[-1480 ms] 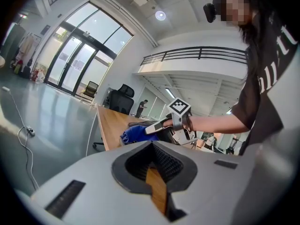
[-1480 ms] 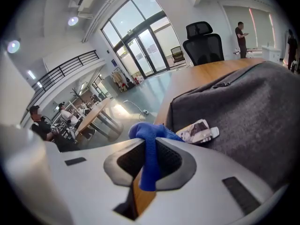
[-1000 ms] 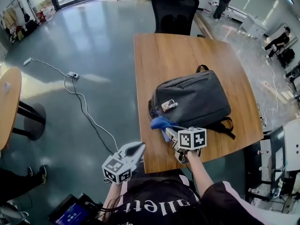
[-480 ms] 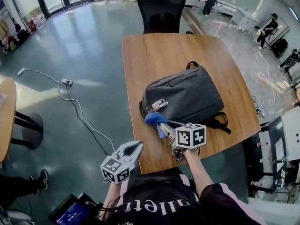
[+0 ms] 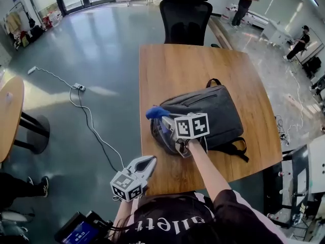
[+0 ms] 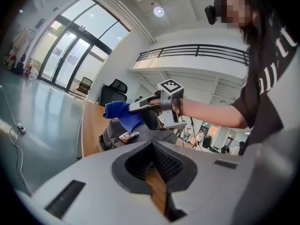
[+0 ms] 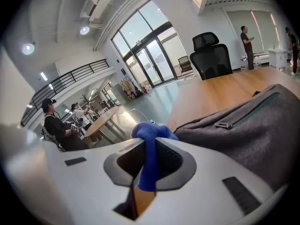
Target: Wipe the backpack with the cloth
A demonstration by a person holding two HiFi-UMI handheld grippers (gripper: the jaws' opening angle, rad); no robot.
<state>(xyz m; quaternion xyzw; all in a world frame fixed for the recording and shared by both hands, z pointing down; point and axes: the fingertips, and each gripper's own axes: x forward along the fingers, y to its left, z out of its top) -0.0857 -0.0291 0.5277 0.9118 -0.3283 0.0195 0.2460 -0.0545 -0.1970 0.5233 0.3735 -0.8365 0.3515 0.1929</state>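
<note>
Wooden surface carries the grey backpack, lying flat. Right gripper is clamped on the blue cloth, held over the bag's left end, apparently lifted clear. Left gripper is closed on nothing, idle near the front corner. Wiping appears largely outstanding.

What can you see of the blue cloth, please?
The cloth is bright blue, soft fabric by its look, bunched and creased. The right gripper is shut on it: a wad bulges past the jaw tips and a tail hangs below. In the head view it sits at the grey backpack's left end; contact there cannot be told.
</note>
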